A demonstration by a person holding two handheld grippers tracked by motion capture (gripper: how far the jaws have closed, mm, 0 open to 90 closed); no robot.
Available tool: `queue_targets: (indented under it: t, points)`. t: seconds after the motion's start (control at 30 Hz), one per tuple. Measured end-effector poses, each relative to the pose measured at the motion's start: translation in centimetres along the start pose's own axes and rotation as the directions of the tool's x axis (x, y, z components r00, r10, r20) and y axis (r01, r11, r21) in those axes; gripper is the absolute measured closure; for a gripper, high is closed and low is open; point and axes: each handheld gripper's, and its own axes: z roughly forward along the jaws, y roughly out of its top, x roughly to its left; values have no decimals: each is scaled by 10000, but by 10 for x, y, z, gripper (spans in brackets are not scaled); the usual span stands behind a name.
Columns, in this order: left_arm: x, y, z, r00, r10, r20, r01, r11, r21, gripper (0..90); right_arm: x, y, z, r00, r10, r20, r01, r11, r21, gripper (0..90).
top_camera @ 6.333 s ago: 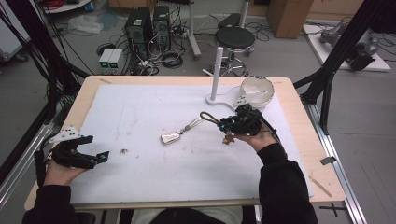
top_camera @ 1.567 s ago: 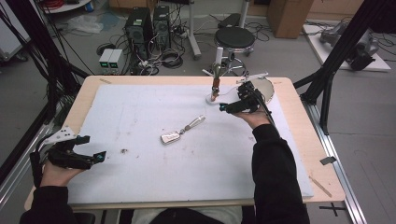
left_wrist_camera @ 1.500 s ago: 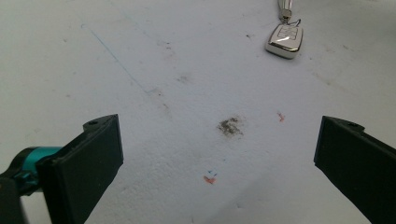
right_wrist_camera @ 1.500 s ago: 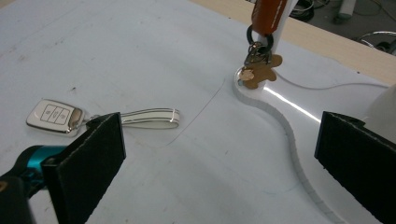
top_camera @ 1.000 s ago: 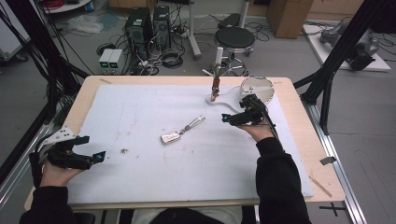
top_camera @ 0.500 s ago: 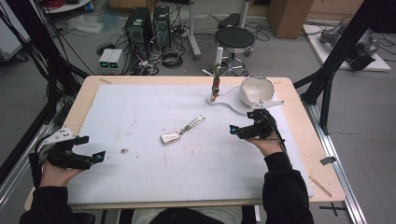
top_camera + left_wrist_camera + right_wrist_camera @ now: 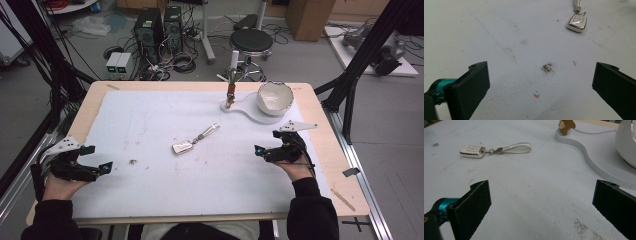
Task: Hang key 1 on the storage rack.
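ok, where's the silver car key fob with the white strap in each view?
High view: silver car key fob with white strap lies mid-table on the white mat, strap running up-right.
Left gripper view: fob near the top edge, right of centre, strap cut off by the frame.
Right gripper view: fob upper left, strap trailing right.
Shared landmark: the dark smudge on the mat.

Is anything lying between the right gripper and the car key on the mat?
Nothing visible. Bare mat lies between the open right gripper and the car key; the bowl sits off to the side.
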Motion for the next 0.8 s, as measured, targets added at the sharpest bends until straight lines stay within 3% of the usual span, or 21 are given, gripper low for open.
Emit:
queue_targets:
  t: [0.3, 0.8]
  points:
    - [0, 0, 1, 10000, 13, -48, -12, 10000, 29, 17, 0, -18, -12, 9998, 116, 141, -114, 9998, -185, 9]
    - [-1, 0, 3, 10000, 6, -32, -6, 10000, 99, 17, -2, -39, -25, 9996, -161, 241, 159, 9999, 53, 10]
